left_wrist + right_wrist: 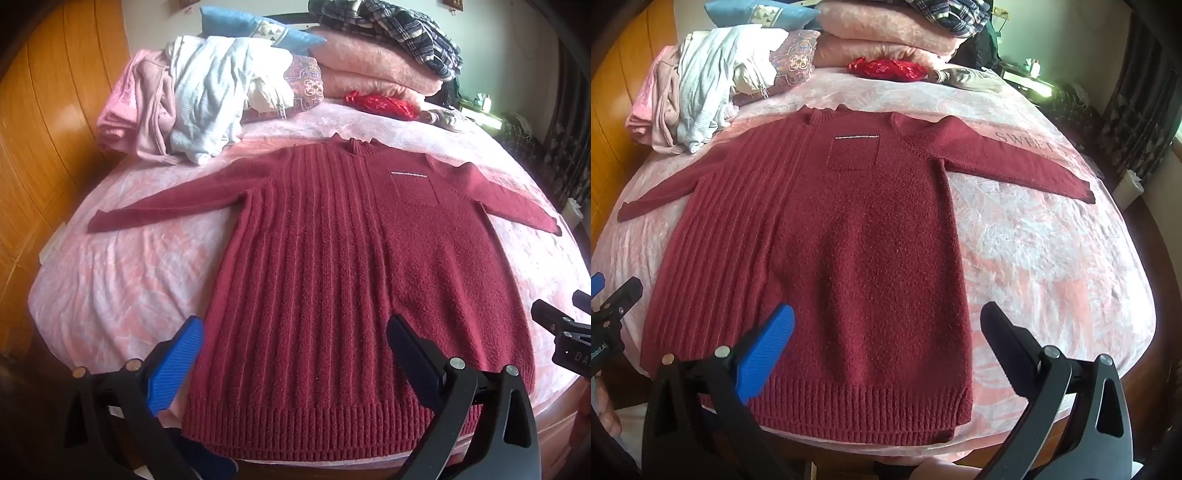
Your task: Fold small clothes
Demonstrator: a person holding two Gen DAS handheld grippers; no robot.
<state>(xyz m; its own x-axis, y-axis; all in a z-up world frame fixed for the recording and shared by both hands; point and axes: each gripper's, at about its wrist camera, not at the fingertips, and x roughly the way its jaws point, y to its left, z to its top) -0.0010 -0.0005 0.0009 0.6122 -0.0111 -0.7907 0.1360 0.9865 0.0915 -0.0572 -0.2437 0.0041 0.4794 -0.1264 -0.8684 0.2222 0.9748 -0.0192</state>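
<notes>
Sweater (325, 266) lies flat, front up, on the pink bedspread (122, 280). Hem toward both grippers, collar away, so its long axis runs straight out along the fingers. Both sleeves are spread sideways.

Left gripper (295, 350): fingers released and wide apart, holding nothing. It hovers over the hem end of the sweater; the blue pad (173, 365) sits just off the sweater's left edge, the black pad over the body. Can't tell whether it touches the knit.

Right gripper (886, 350): likewise spread and empty. It straddles the sweater's right side edge near the hem, blue pad (762, 354) over the body, black pad over bare bedspread.

Judgement: nothing folded yet. Each gripper is nearer its own side's hem corner; both sleeves (997, 155) are well apart from the fingers, up by the collar end. A sleeve-in fold means a reach forward; a side fold can start from the hem.

Around it: loose clothes heap (192, 99) beyond the sweater's left sleeve, close to the shoulder. Folded pink blankets (376, 70) and a red pouch (380, 105) beyond the collar. Nothing lies on the sweater itself. The heap could crowd the left sleeve fold.
</notes>
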